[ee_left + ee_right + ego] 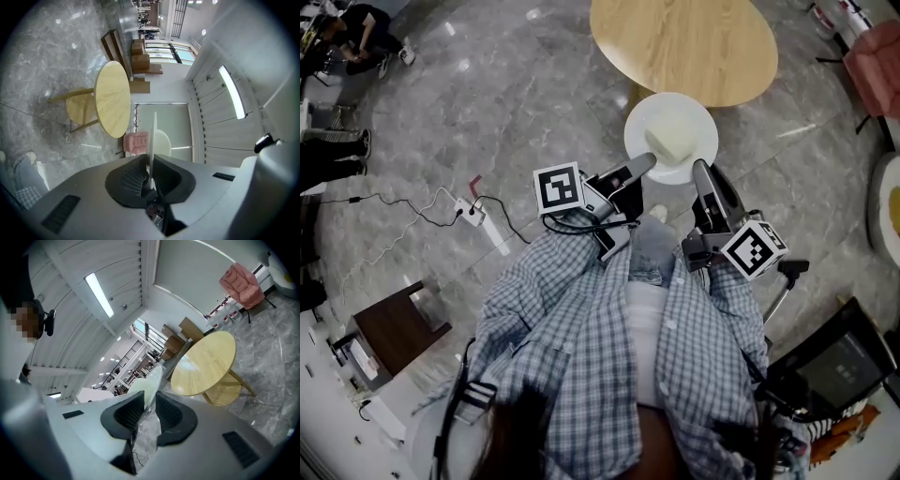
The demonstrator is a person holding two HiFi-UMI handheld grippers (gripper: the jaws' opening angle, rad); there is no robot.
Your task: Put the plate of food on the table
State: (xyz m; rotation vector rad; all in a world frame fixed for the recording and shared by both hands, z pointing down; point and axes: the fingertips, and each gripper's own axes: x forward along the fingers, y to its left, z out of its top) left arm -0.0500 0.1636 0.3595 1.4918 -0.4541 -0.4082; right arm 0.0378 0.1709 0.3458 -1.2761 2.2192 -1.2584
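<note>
A white plate (670,138) with a pale block of food (673,139) hangs above the marble floor, just short of the near edge of the round wooden table (684,47). My left gripper (643,166) is shut on the plate's near-left rim and my right gripper (701,170) on its near-right rim. In the left gripper view the plate (153,138) shows edge-on, pinched between the jaws of the left gripper (150,177), with the table (112,98) ahead. In the right gripper view the plate's rim (151,383) sits clamped in the right gripper (149,404), and the table (204,363) lies beyond.
A power strip with cables (473,214) lies on the floor to the left. A pink armchair (877,56) stands at the far right, a dark office chair (834,361) at the near right, and a dark wooden box (394,328) at the near left. People sit at the far left (356,33).
</note>
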